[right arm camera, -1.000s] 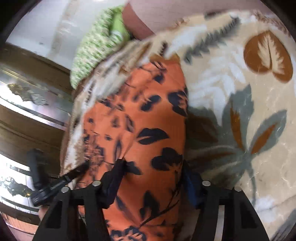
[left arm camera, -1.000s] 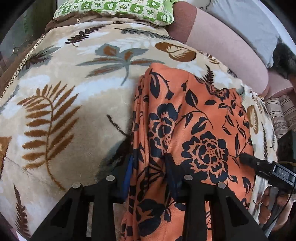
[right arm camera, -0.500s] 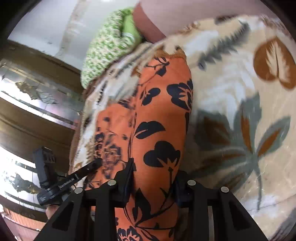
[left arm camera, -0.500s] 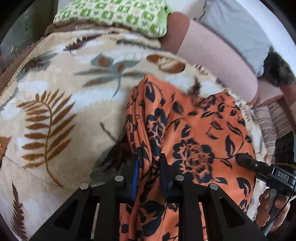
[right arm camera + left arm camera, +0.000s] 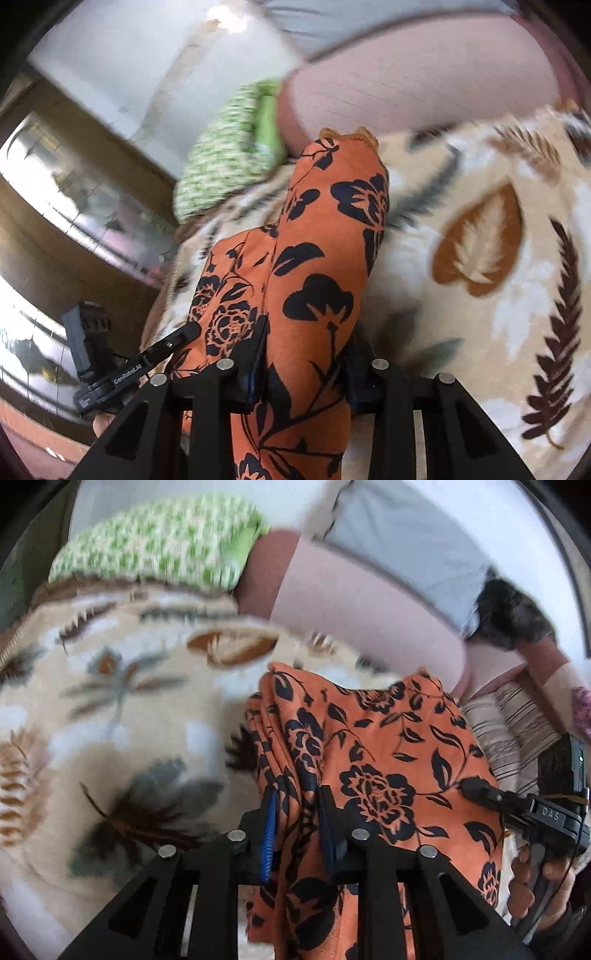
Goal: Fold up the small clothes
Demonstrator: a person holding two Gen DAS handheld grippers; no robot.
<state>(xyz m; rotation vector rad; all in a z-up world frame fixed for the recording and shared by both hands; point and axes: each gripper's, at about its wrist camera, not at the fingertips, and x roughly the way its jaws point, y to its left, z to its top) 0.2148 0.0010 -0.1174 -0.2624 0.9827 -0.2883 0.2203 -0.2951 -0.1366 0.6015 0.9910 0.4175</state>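
The small garment [image 5: 388, 746] is orange with a black print of flowers and leaves. Under it lies a cream blanket [image 5: 110, 709] with brown ferns, rust leaves and grey-green leaves. At the far left, a pillow [image 5: 159, 546] has a green and white check. Behind it, a cushion [image 5: 354, 602] is pale pink. At the right, a cloth [image 5: 517, 723] is beige with dark stripes.

Your right hand-held gripper [image 5: 304, 360] pinches the orange floral garment [image 5: 325, 236] above the leaf-patterned blanket [image 5: 480, 236], jaws lately loosened slightly.
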